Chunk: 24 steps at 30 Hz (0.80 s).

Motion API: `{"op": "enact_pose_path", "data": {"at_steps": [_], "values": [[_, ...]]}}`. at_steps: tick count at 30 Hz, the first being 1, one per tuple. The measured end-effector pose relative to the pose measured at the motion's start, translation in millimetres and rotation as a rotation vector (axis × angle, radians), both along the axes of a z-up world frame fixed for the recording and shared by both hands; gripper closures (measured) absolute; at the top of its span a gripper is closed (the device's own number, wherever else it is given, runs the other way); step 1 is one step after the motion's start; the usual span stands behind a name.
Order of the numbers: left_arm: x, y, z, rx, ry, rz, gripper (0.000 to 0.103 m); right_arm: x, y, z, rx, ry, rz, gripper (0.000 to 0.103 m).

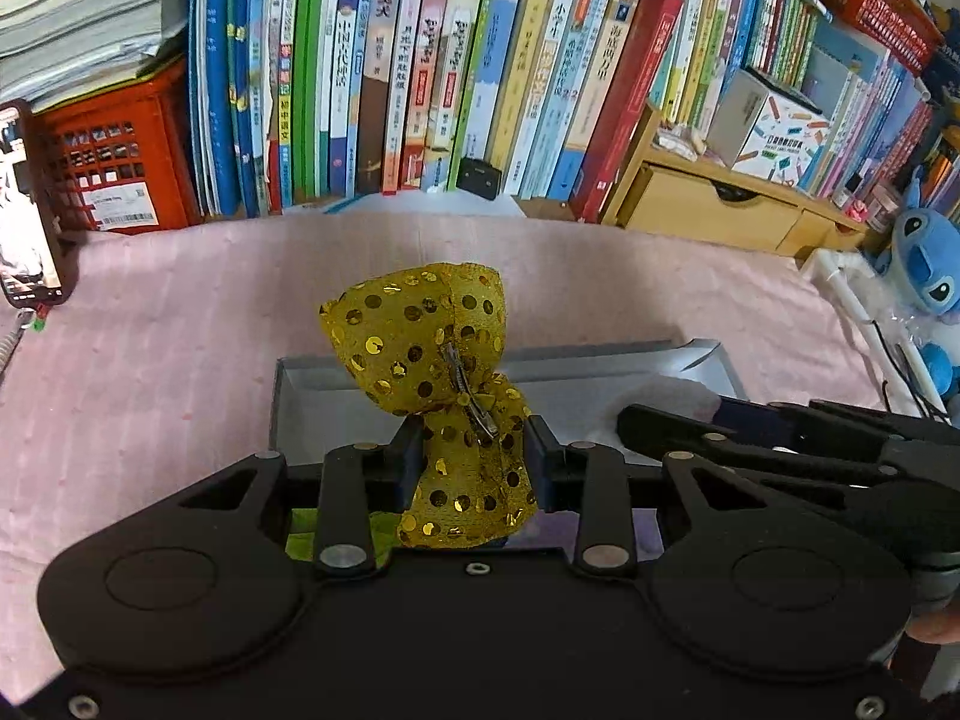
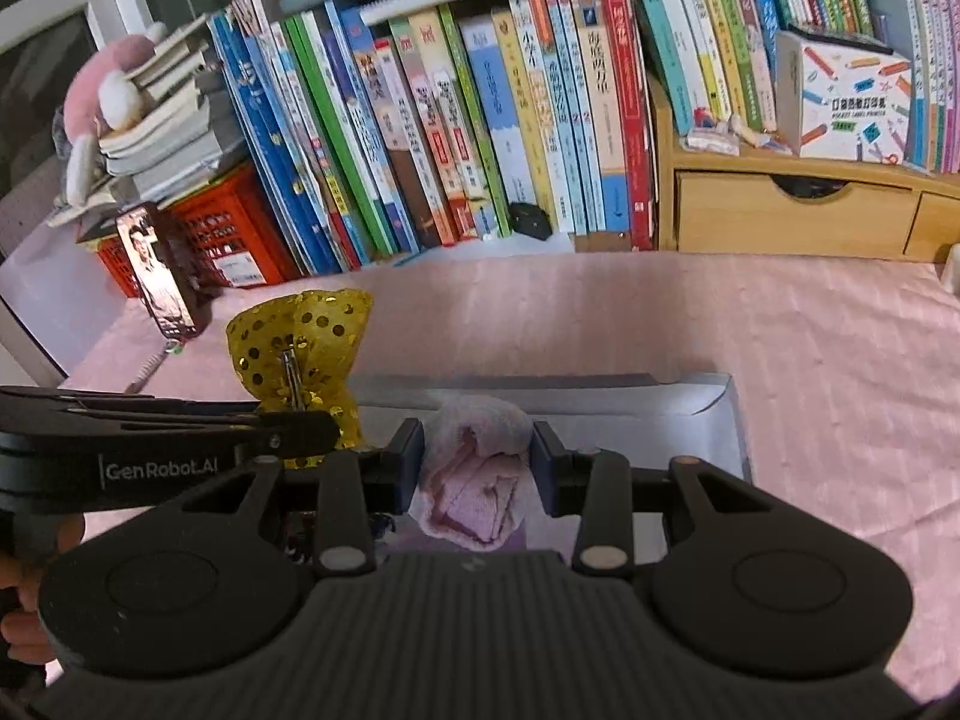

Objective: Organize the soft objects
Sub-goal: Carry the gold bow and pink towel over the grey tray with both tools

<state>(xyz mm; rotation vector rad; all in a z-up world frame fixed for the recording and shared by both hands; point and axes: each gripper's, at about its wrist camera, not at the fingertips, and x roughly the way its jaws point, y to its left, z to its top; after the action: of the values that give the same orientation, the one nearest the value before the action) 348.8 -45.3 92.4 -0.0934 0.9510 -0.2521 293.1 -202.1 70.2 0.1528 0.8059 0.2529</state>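
A long row of upright books [image 1: 420, 72] fills the back of both views, standing against the far edge of a surface covered by a pink cloth [image 1: 630, 282]. At the left end of the row a red plastic crate [image 1: 114, 162] carries a stack of paper-edged books, and at the right a pale wooden drawer unit [image 2: 792, 216] holds a white printed carton [image 2: 852, 102] on top. A blue plush toy [image 1: 927, 258] sits at the right edge of the left wrist view, and a phone [image 2: 159, 270] stands propped near the crate. On the cloth, close in front of both cameras, lies an open grey box [image 1: 600, 360] with a pale inside; both tools hang over its near part. The left gripper [image 1: 474, 456] is clamped on a gold sequinned bow [image 1: 420, 330], its pads pinching the bow's lower half while the upper lobe stands above the fingers, with a metal hair clip [image 1: 474, 396] showing along its middle. The right gripper [image 2: 477, 456] is closed on a folded pink towel [image 2: 474, 474], which bulges up between the two pads and hangs a little below them, over the box. In the right wrist view the left tool reaches in from the left with the bow just beside the towel, the two not clearly touching
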Motion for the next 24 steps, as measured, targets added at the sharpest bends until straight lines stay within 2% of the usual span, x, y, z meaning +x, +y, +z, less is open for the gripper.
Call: {"op": "enact_pose_path", "data": {"at_steps": [13, 24], "values": [[13, -1, -21, -0.010, 0.048, -0.009, 0.069, 14, 5, -22, -0.020, 0.033, 0.016, 0.060], [18, 0, -32, -0.027, 0.068, 0.001, 0.068, 17, 4, -29, -0.009, 0.029, 0.023, 0.060]]}}
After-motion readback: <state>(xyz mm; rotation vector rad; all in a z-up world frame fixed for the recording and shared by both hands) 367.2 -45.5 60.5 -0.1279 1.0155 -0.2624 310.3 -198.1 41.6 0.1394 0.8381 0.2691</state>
